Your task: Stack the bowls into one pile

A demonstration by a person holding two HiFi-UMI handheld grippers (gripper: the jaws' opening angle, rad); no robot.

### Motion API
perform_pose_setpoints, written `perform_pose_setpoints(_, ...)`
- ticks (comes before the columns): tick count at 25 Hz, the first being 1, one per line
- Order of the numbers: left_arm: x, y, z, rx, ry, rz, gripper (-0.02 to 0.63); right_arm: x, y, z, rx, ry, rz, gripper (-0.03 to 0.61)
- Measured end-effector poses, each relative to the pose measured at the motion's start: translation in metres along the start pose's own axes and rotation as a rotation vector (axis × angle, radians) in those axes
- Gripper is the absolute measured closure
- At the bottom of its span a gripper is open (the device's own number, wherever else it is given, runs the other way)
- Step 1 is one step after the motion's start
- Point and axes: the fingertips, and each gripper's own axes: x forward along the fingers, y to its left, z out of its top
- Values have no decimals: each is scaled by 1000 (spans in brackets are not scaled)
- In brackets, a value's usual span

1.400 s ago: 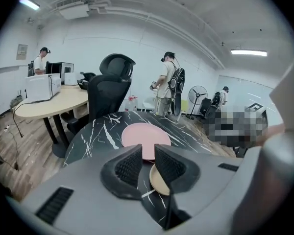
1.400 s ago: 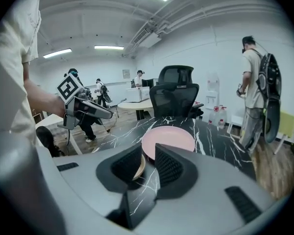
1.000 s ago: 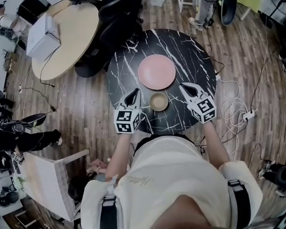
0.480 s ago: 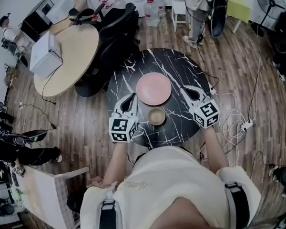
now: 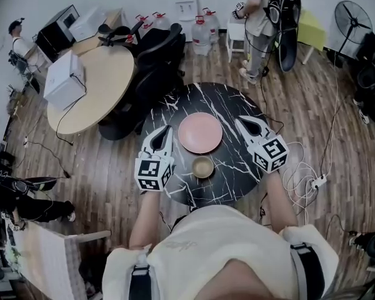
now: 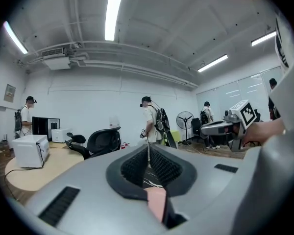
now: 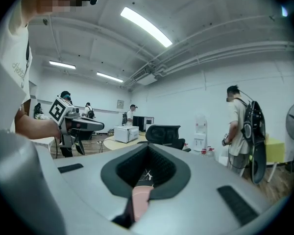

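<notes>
Desk: a round black marble desk (image 5: 232,102) is standing right in front of the person, on a wooden floor.
Pink bowl: the wide, shallow pink bowl (image 5: 200,133) is lying near the middle of the desk, empty and upright.
Small tan bowl: the small tan bowl (image 5: 202,166) is sitting at 6 o'clock of the pink bowl, just beside it and not touching it; the two are not stacked.
Left gripper: the left gripper (image 5: 163,132) is hanging above the desk at 9 o'clock of the pink bowl, pointing roughly level and away from the person.
Left fingers: the ribbed fingers (image 6: 135,166) are pressing together with nothing between them.
Right gripper: the right gripper (image 5: 242,122) is hanging above the desk at 3 o'clock of the pink bowl, well apart from the left one.
Right fingers: these fingers (image 7: 161,166) are also lying closed on each other, gripping nothing.
Surroundings: a round wooden desk (image 5: 97,89) carrying a white box (image 5: 64,80) is standing at 10 o'clock, with a black office chair (image 5: 161,45) between the two desks.
Far side: water bottles (image 5: 202,30) and a person (image 5: 262,11) are standing at 12 o'clock, a floor fan (image 5: 353,19) at 2 o'clock.
Floor: white cables (image 5: 300,177) are lying at 4 o'clock of the black desk.
</notes>
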Motion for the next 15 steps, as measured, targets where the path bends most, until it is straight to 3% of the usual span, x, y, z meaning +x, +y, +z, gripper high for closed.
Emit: perform_pose_setpoints(15, -9, 6, 46, -6, -97, 3, 586, 0, -1, 43, -22, -75, -16, 574)
